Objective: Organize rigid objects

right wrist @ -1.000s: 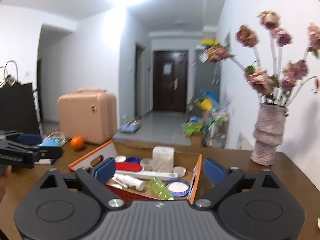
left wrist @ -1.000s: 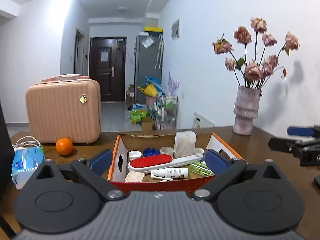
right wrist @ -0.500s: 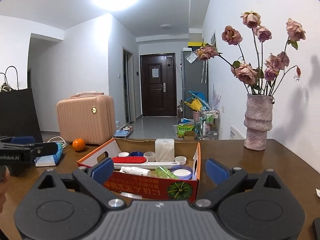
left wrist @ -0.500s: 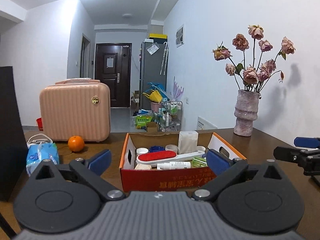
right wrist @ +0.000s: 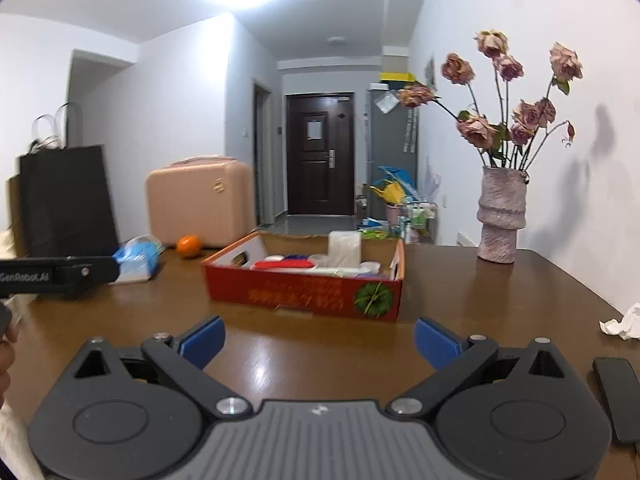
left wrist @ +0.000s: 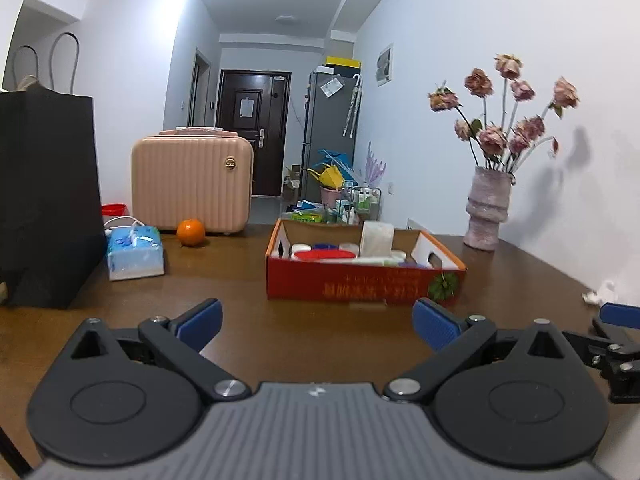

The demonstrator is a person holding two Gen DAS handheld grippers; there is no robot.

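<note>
A red cardboard box stands on the brown table ahead of both grippers. It holds several small items: a red-topped brush, round white jars and a white block. My left gripper is open and empty, low over the table in front of the box. My right gripper is open and empty, also short of the box. The right gripper shows at the right edge of the left wrist view, and the left one at the left edge of the right wrist view.
A pink case, an orange, a blue tissue pack and a black bag stand at the left. A vase of dried roses stands at the right. Crumpled paper and a dark flat object lie near the right gripper.
Both grippers have pulled back from over the box and dropped lower. The box now stands farther away. Both stay open and empty.
</note>
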